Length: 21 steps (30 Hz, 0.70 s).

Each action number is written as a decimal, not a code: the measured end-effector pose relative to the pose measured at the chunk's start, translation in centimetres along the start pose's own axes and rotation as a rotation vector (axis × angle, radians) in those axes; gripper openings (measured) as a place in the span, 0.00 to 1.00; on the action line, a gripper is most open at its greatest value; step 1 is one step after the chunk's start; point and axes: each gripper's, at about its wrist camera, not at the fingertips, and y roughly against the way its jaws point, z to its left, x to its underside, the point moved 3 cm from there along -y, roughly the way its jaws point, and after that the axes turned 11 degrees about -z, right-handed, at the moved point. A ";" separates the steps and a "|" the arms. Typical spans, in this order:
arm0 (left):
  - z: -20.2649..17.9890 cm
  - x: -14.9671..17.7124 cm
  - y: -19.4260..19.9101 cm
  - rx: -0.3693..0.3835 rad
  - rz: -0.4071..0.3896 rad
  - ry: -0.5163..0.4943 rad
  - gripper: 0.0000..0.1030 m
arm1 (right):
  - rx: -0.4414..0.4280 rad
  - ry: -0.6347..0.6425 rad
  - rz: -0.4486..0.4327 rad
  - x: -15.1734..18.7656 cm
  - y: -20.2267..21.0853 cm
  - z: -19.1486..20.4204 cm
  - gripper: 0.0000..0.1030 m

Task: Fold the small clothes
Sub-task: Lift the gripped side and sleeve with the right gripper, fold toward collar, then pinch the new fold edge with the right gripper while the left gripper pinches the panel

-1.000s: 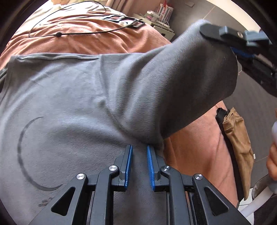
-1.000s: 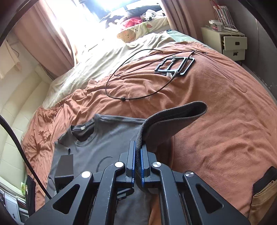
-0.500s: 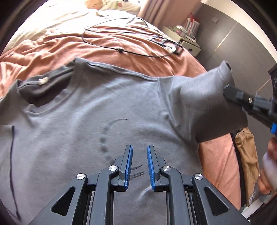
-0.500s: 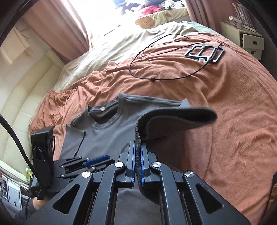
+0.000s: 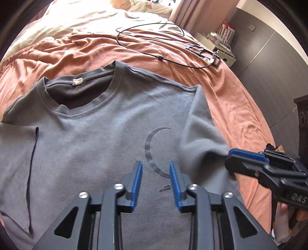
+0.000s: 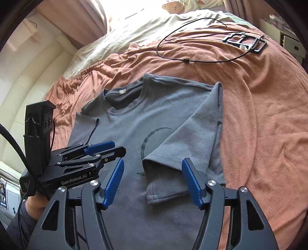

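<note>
The right tongs (image 6: 152, 180) have their blue pads spread wide and opening further; the folded-in sleeve (image 6: 184, 146) lies between and below them, but neither pad presses on it, so it is released; the sleeve's hemmed cuff sits just ahead of the pads, lying on the chest of the shirt. The left tongs (image 5: 156, 182) are also parting, their pads apart with nothing gripped between them, hovering above the lower chest of the grey T-shirt (image 5: 92, 138); in the right wrist view the left tongs (image 6: 115, 147) show at the left edge, above the shirt's side, with a hand (image 6: 36, 203) under the body of the tool. The T-shirt lies face up and mostly flat on the bed, collar away from the tongs, a dark crescent print (image 5: 154, 152) on its chest; the other sleeve (image 6: 84, 125) is folded inward too. The shirt rests on a rust-orange blanket (image 6: 269, 134); beyond the collar a thin black cable (image 6: 192, 38) loops across the blanket and runs to a flat black frame (image 6: 244, 41); further off lie a cream sheet (image 6: 144, 32) and pink curtains (image 6: 77, 17).
</note>
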 end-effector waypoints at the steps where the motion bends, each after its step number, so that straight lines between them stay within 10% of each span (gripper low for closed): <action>1: 0.0 0.0 0.0 -0.002 -0.006 0.000 0.40 | 0.004 -0.013 -0.008 0.1 0.2 -0.6 0.59; 21: -5.4 -0.1 -2.3 0.057 -0.045 -0.105 0.40 | 0.159 -0.123 0.071 4.6 -2.7 -8.3 0.29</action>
